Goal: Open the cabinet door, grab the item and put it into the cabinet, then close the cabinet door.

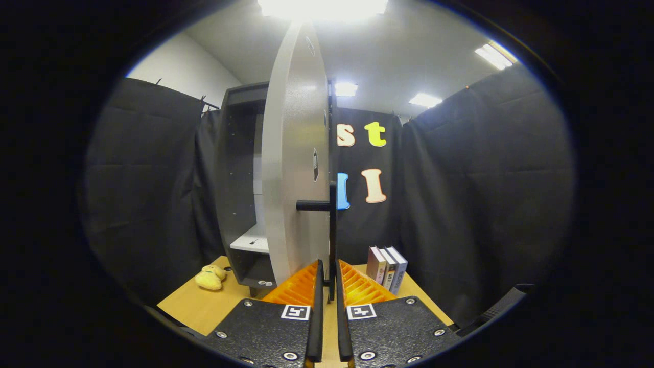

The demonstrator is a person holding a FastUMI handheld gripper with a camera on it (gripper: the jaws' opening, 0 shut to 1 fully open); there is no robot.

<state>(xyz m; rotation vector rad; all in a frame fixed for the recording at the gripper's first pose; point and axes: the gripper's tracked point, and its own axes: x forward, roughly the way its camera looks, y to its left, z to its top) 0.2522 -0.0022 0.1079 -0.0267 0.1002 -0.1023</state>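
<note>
The gripper [327, 278] has its two orange-ribbed fingers [298, 289] drawn close together on the black vertical bar handle [332, 240] of the cabinet door [294, 168], pinching the bar's lower end between them. Each black finger block carries a small square black-and-white marker [295, 312]; no words can be read on them. The grey door stands swung out edge-on towards the camera, with a small dark oval sticker [315, 165] too small to read. Behind it the cabinet [237, 179] is open, a white shelf [251, 240] showing inside. On the wooden tabletop [204, 306], left of the cabinet's foot, lies a yellow plush toy [210, 278]. To the right of the fingers stand three books [387, 270], upright, spines illegible.
</note>
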